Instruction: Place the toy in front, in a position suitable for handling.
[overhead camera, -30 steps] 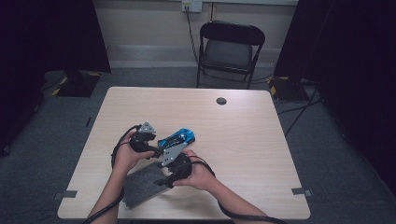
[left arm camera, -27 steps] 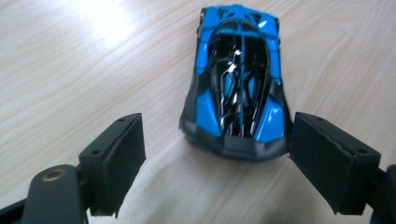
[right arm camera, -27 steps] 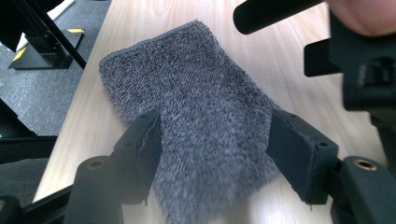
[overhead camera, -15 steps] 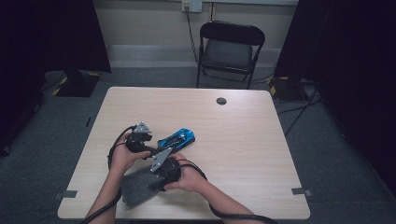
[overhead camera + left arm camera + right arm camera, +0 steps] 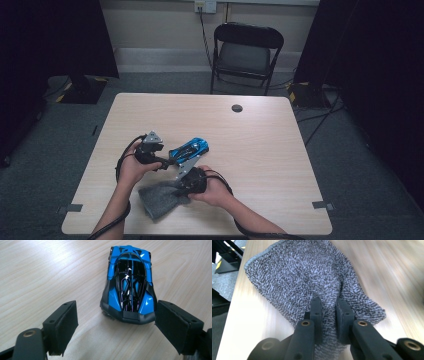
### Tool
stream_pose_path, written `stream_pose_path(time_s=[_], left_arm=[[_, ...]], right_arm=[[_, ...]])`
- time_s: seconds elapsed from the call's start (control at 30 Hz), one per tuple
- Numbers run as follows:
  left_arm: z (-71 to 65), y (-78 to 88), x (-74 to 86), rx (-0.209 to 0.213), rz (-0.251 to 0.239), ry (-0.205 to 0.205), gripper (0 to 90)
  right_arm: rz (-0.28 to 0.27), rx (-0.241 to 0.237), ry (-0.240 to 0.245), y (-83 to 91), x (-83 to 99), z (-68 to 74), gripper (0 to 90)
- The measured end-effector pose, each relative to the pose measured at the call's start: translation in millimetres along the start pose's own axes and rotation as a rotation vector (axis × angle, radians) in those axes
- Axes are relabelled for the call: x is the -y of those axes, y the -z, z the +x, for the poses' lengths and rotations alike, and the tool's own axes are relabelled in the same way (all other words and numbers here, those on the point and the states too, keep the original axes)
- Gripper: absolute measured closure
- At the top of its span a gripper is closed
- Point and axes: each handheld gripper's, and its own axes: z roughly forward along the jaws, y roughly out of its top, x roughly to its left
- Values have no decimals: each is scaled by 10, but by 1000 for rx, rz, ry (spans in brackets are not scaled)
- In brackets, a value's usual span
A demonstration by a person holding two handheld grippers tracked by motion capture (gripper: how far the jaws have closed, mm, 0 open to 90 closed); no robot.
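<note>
A blue and black toy car (image 5: 190, 148) (image 5: 128, 282) stands on the wooden table (image 5: 260, 150). My left gripper (image 5: 167, 161) (image 5: 116, 327) is open at the car's near end, which sits between the spread pads; a pad (image 5: 62, 325) stays clear of it. A grey terry cloth (image 5: 159, 202) (image 5: 294, 277) lies near the table's front edge. My right gripper (image 5: 177, 190) (image 5: 328, 320) has just been closing on a raised fold of this cloth and now pinches it.
A small black round disc (image 5: 237, 108) lies on the far part of the table. Behind the table stands a black folding chair (image 5: 247, 50). Cables trail from both grippers over the front edge. Dark curtains flank the room.
My right gripper moved from beside the car down and toward the near edge onto the cloth, and its jaws closed on a fold. The left gripper and car stayed put.
</note>
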Motion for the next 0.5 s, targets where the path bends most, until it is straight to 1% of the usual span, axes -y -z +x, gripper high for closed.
stream_pose_path(time_s=[0.03, 0.07, 0.1, 0.13, 0.17, 0.2, 0.23, 0.27, 0.3, 0.33, 0.37, 0.4, 0.43, 0.47, 0.5], left_arm=[[-11, -13, 1, 10, 2, 9, 180], [-10, -19, -4, 2, 1, -2, 182], [-14, -25, -4, 6, -8, 0, 180], [-14, -25, -4, 6, -8, 0, 176], [-23, -35, -3, 17, -12, -2, 173], [-23, -35, -3, 17, -12, -2, 173], [-24, -37, -4, 15, -12, -4, 173], [-25, -36, -10, 13, -17, -6, 173], [-22, -32, -16, 1, -17, -11, 174], [-22, -32, -16, 1, -17, -11, 173], [-39, -38, -16, 13, -19, -9, 173], [-39, -38, -16, 13, -19, -9, 173], [-44, -36, -16, 11, -10, -23, 173], [-46, -35, -15, 9, -10, -27, 172], [-45, -35, -15, 7, -12, -33, 172]], right_arm=[[4, 10, 4, 32, 19, -4, 793], [10, 21, -10, 124, 67, -21, 795], [12, 28, -14, 169, 93, -33, 796], [12, 28, -14, 169, 93, -33, 796], [12, 40, -19, 255, 148, -58, 798], [6, 45, -27, 297, 173, -68, 799], [6, 45, -27, 297, 173, -68, 799], [0, 49, -37, 373, 207, -86, 801], [1, 52, -36, 404, 217, -89, 801], [2, 56, -35, 430, 225, -91, 801], [1, 57, -40, 454, 233, -94, 801], [1, 57, -40, 454, 233, -94, 801], [-1, 55, -45, 474, 244, -98, 801], [0, 56, -47, 511, 265, -99, 802], [0, 56, -47, 511, 265, -99, 802]])
